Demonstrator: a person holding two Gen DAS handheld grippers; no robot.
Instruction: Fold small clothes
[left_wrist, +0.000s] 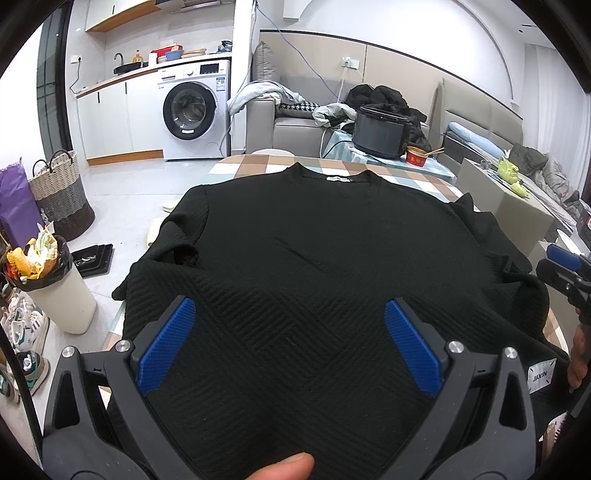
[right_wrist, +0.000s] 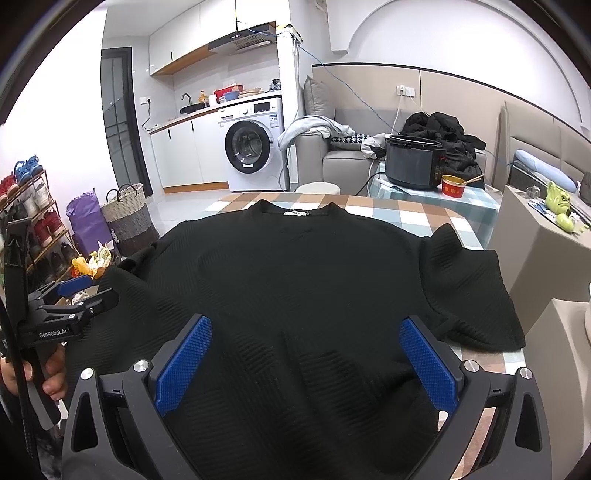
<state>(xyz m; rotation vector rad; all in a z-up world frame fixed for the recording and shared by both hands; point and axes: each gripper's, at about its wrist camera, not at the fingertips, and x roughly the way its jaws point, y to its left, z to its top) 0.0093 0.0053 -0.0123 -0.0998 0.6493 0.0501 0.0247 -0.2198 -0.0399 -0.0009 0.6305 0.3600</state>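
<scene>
Black top (left_wrist: 295, 258) lies flat on the checked table (right_wrist: 369, 210), unfolded.
Left gripper (left_wrist: 290, 343) and right gripper (right_wrist: 304, 363) both gape, holding nothing; overhanging sleeves may drag it off.

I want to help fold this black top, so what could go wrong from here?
1. The sleeve on the right hangs past the table edge, so a tug might drag the black top off.
2. The left sleeve is bunched up, so a fold now may trap wrinkles.
3. The left gripper and right gripper are open above thick fabric, so a pinch may catch too many layers.
</scene>
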